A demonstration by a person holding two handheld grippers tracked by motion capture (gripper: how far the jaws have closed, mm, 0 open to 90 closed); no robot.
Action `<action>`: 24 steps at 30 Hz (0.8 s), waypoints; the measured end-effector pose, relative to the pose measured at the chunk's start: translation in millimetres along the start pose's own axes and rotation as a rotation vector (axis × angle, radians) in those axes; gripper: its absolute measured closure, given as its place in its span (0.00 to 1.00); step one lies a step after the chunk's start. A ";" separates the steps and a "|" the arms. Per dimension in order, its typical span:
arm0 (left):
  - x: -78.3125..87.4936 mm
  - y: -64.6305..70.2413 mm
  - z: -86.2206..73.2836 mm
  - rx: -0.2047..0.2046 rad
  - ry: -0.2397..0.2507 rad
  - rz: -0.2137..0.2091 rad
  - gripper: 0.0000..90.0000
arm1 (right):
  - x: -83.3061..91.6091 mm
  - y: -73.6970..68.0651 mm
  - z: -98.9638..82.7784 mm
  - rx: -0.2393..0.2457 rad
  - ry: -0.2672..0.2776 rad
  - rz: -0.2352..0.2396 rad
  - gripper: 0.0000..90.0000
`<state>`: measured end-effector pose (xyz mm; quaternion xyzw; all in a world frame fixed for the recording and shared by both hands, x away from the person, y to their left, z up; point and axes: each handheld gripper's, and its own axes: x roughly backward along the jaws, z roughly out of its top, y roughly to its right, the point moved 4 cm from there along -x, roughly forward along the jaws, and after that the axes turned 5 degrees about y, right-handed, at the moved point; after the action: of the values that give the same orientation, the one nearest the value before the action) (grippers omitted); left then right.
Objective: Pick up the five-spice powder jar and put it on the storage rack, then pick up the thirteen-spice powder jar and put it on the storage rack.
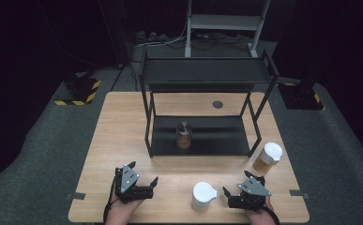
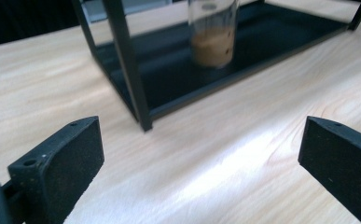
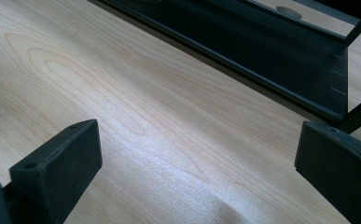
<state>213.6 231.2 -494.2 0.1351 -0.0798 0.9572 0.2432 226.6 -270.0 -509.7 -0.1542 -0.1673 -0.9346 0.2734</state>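
Note:
A clear jar (image 1: pixel 184 135) with brown contents and no white lid stands on the lower shelf of a black metal rack (image 1: pixel 207 75). In the left gripper view the same jar (image 2: pixel 213 39) stands straight ahead, past the rack's front post (image 2: pixel 131 70). A white-lidded jar (image 1: pixel 203 195) stands at the table's front, just left of my right gripper (image 1: pixel 236 183). Another white-lidded jar (image 1: pixel 268 157) with brown contents stands right of the rack. My left gripper (image 1: pixel 144 172) rests open at front left, holding nothing. Both grippers (image 2: pixel 199 158) (image 3: pixel 197 168) have their jaws wide apart over bare wood.
The wooden table (image 1: pixel 123 122) has a round grommet (image 1: pixel 217 104) at the back under the rack. The rack's lower tray (image 3: pixel 262 51) runs across the top of the right gripper view. Dark floor, a metal stand and cables lie beyond the table.

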 end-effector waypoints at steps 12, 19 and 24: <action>-3.8 -3.7 -15.1 -0.061 -0.104 -0.009 0.00 | -0.2 -0.9 0.3 -0.007 -0.002 -0.012 0.00; -6.0 10.2 -12.2 -0.189 -0.145 -0.002 0.01 | 2.0 2.6 -2.8 -0.039 0.019 -0.009 0.00; -10.2 11.3 -8.2 -0.205 -0.186 -0.006 0.01 | 4.0 2.4 -5.4 -0.033 0.038 -0.004 0.00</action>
<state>214.9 218.6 -506.0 0.1978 -0.1989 0.9266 0.2504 223.7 -276.0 -512.5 -0.1405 -0.1468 -0.9406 0.2722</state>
